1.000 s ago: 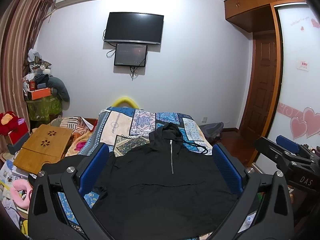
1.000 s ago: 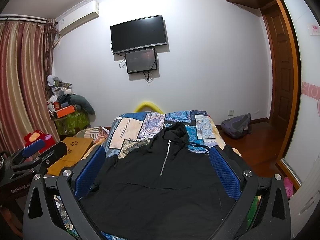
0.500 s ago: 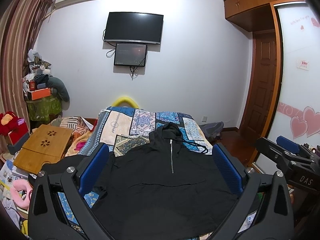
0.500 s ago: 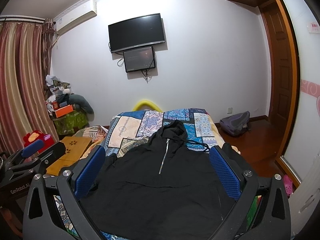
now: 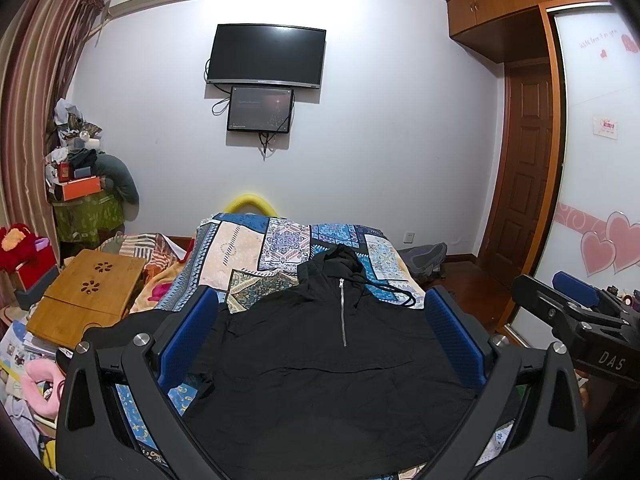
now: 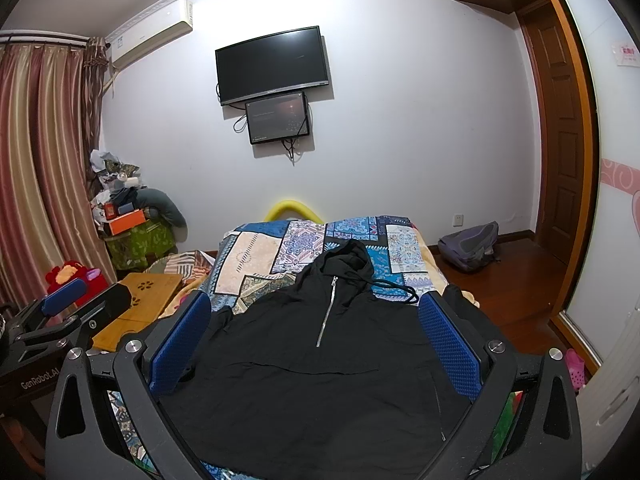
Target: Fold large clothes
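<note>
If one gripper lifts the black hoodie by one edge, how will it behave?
The hoodie is probably floppy: it lies flat and wrinkled on the bed, so it would sag. Its drawstring lies loose and may dangle.

Patchwork bedspread (image 5: pixel 256 248); wall TV (image 5: pixel 266 56); bamboo lap desk (image 5: pixel 86 298); backpack (image 6: pixel 470 246)

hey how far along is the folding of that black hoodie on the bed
Done: the black hoodie lies spread front-up on the bed, hood toward the far wall. In hand: nothing; the left gripper and right gripper are both open above it. Left: every fold, sleeves and body.
</note>
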